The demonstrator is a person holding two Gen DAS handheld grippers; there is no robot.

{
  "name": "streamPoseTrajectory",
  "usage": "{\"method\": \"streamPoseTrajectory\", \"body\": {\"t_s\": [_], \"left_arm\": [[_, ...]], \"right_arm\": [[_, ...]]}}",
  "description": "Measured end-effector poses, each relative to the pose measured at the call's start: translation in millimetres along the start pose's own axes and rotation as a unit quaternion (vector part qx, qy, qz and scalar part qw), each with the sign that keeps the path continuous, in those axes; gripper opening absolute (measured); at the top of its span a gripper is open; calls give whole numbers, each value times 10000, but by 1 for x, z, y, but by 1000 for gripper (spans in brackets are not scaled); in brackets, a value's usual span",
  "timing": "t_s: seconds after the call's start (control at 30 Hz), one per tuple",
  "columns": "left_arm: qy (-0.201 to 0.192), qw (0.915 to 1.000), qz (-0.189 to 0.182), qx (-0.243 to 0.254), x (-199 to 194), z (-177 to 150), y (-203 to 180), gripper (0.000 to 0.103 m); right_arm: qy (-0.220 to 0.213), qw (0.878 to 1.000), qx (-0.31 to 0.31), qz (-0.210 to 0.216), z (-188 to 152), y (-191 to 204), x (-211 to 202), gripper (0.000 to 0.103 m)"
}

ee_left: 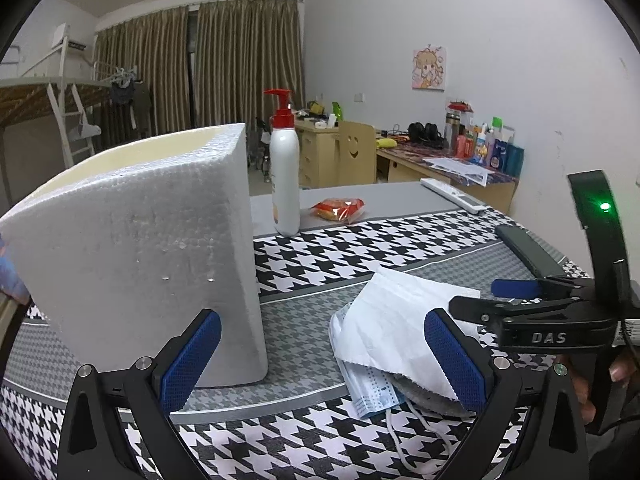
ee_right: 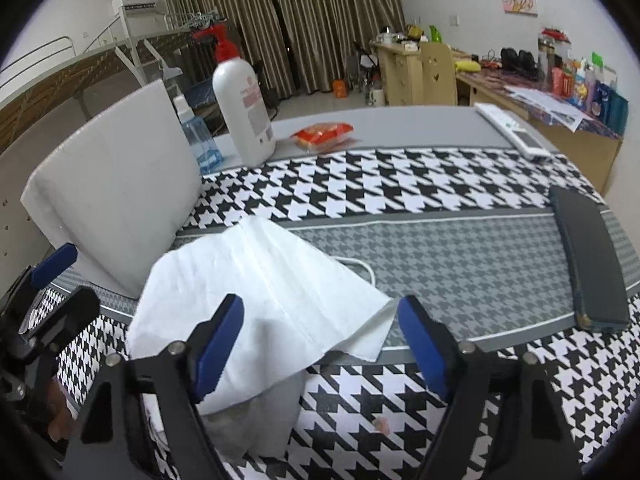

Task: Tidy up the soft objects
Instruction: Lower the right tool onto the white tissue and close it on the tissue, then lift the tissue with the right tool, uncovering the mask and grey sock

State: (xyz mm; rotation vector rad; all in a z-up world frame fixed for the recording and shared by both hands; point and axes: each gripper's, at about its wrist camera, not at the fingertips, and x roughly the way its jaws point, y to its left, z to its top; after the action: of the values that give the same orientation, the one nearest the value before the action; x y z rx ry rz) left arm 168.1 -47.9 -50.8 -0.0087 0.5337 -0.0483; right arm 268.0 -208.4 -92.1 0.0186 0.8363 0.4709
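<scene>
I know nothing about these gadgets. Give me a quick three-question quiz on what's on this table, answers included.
1. True or false: the white tissue lies on top of the face mask.
2. The foam box stands on which side of the pile in the left wrist view: A left, B right?
3. Fill in: the pump bottle has a ___ top.

Key: 1 true; 2 A; 3 red. Both the left hand-held gripper and the right hand-held gripper are open.

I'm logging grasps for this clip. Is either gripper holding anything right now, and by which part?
Nothing is held. The left gripper and right gripper are both open above the white tissue.
</scene>
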Motion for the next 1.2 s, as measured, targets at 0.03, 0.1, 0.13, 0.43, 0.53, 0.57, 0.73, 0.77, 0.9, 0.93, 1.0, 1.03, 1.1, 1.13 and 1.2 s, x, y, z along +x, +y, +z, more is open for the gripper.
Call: {"method": "streamPoseTrajectory", "body": {"t_s": [0.03, 0.1, 0.13, 0.43, 0.53, 0.57, 0.73, 0.77, 0.9, 0.93, 1.0, 1.03, 1.1, 1.13, 1.2], "left_arm": [[2, 10000, -16, 1, 0, -1, 0, 102], [16, 10000, -31, 8, 1, -1, -1, 102], [22, 10000, -26, 7, 2, -1, -1, 102], [94, 10000, -22, 18, 5, -2, -8, 102], [84, 10000, -16, 28, 4, -5, -10, 102], [82, 10000, -18, 25, 3, -5, -10, 102], [76, 10000, 5, 7, 2, -7, -10, 102], [79, 10000, -3, 8, 2, -7, -11, 102], [42, 10000, -7, -6, -2, -8, -10, 102], [52, 10000, -14, 2, -2, -9, -10, 102], [43, 10000, 10, 24, -4, -9, -10, 102], [38, 10000, 15, 33, -5, -9, -10, 102], [42, 10000, 14, 29, -6, -10, -10, 102], [49, 10000, 6, 33, -5, -9, -11, 102], [65, 10000, -14, 59, -5, -9, -12, 102]], "right_arm": [[72, 10000, 10, 2, 0, -1, 3, 71], [155, 9999, 25, 28, -1, -2, 7, 64], [221, 9997, 31, 24, -1, -3, 9, 59], [283, 9996, -68, -19, -5, -4, 7, 10], [246, 9997, -59, -10, -7, -5, 3, 5], [220, 9998, -38, -14, -6, -6, 1, 4], [-38, 10000, -13, -27, -4, -9, -22, 3], [-62, 10000, -26, -37, -3, -9, -24, 3], [-171, 9998, -38, -60, -1, -7, -33, 3], [-196, 9998, -37, -70, 0, -6, -35, 2], [-262, 9996, -53, -136, -1, -6, -39, 2], [-309, 9994, -15, -178, -2, -9, -44, 2], [-373, 9990, 52, -226, -2, -13, -50, 2], [-415, 9987, 89, -279, -3, -17, -55, 2], [-506, 9977, 183, -411, -6, -25, -65, 3]]}}
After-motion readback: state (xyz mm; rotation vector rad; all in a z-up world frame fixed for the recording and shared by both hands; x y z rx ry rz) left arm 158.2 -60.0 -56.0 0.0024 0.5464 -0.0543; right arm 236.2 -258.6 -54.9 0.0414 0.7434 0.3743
